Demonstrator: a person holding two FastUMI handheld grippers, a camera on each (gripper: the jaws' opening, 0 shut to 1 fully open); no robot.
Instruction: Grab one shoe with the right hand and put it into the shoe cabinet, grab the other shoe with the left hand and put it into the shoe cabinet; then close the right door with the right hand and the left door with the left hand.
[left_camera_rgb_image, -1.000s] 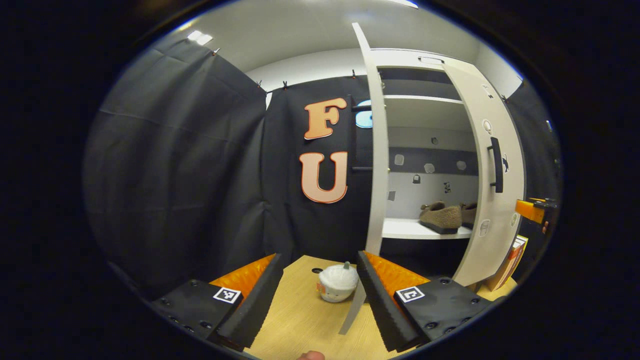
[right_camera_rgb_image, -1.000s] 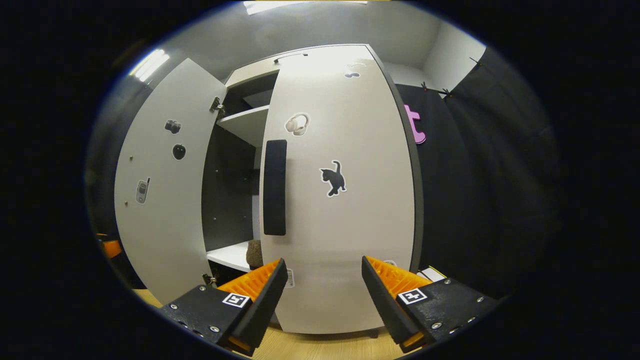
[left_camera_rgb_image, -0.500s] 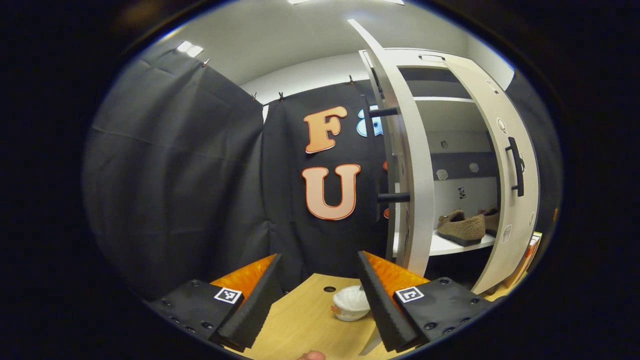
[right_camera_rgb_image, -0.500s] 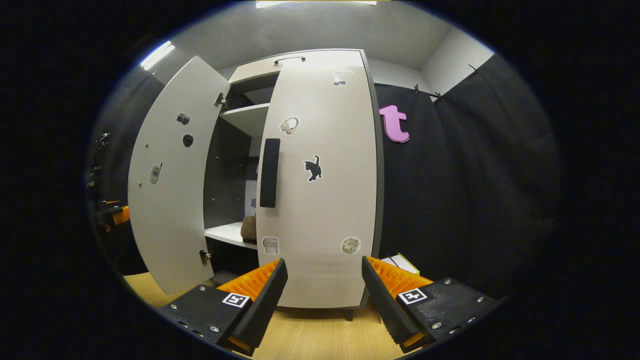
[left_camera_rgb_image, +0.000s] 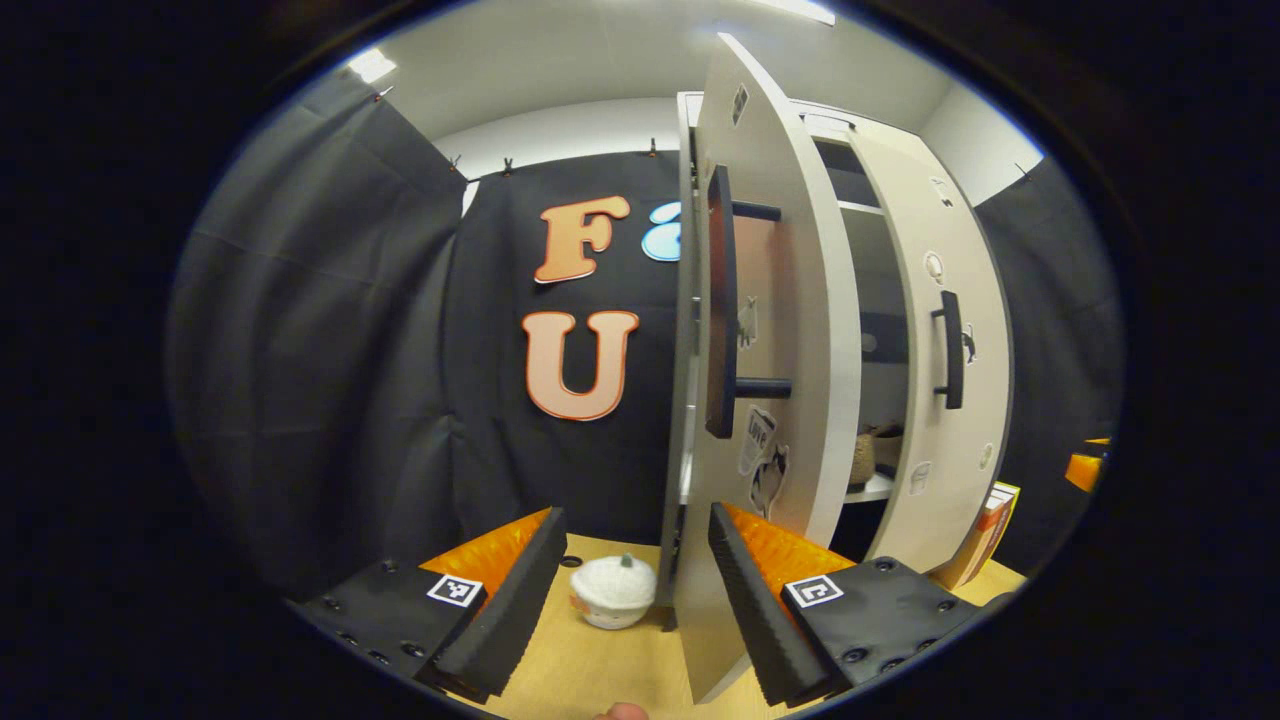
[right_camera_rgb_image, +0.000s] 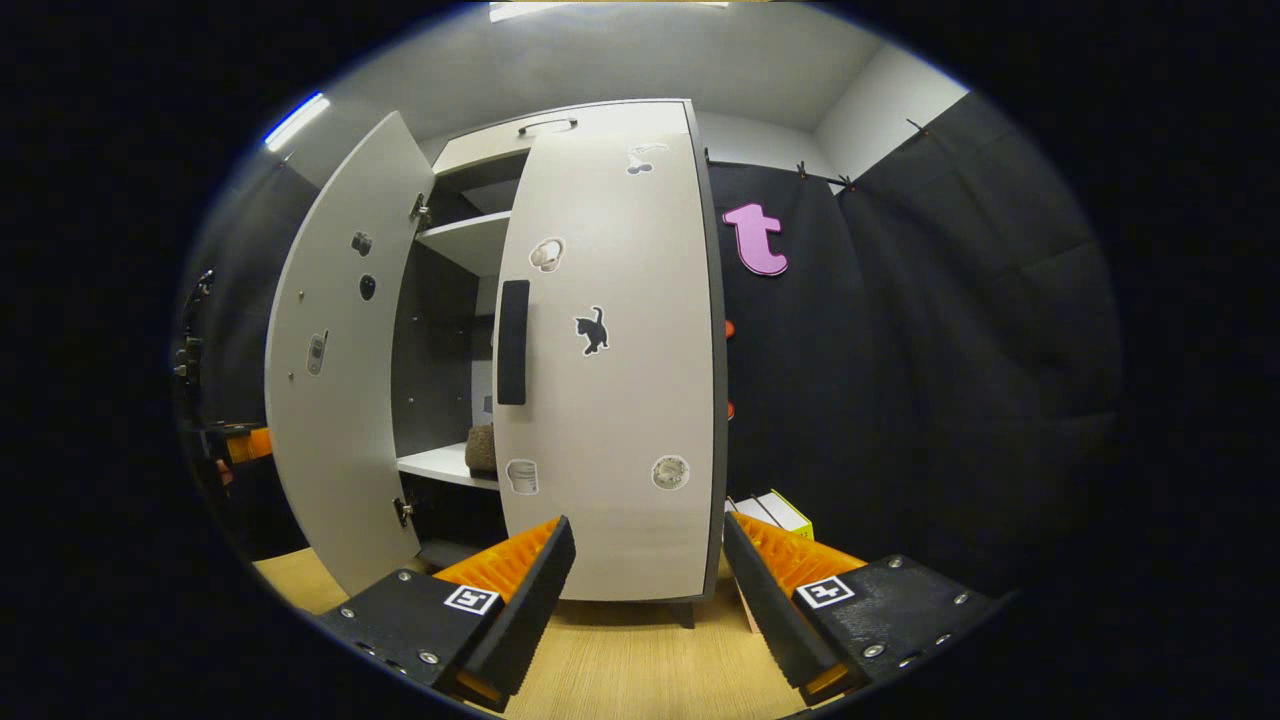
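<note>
Fuzzy brown shoe (left_camera_rgb_image: 868, 458) on white shelf inside shoe cabinet (right_camera_rgb_image: 560, 125). Right door (right_camera_rgb_image: 610, 350), flat, matte, nearly closed; left door (left_camera_rgb_image: 770, 330) half open. Left gripper (left_camera_rgb_image: 630, 590) spread wide, its right finger at door's edge. Right gripper (right_camera_rgb_image: 648, 590) wide, empty, facing cabinet.

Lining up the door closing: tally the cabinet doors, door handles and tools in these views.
Cabinet doors: 2, the left door and the right door
Door handles: 2, the left handle and the right handle
Tools: 2, the left tool and the right tool
Total: 6
</note>
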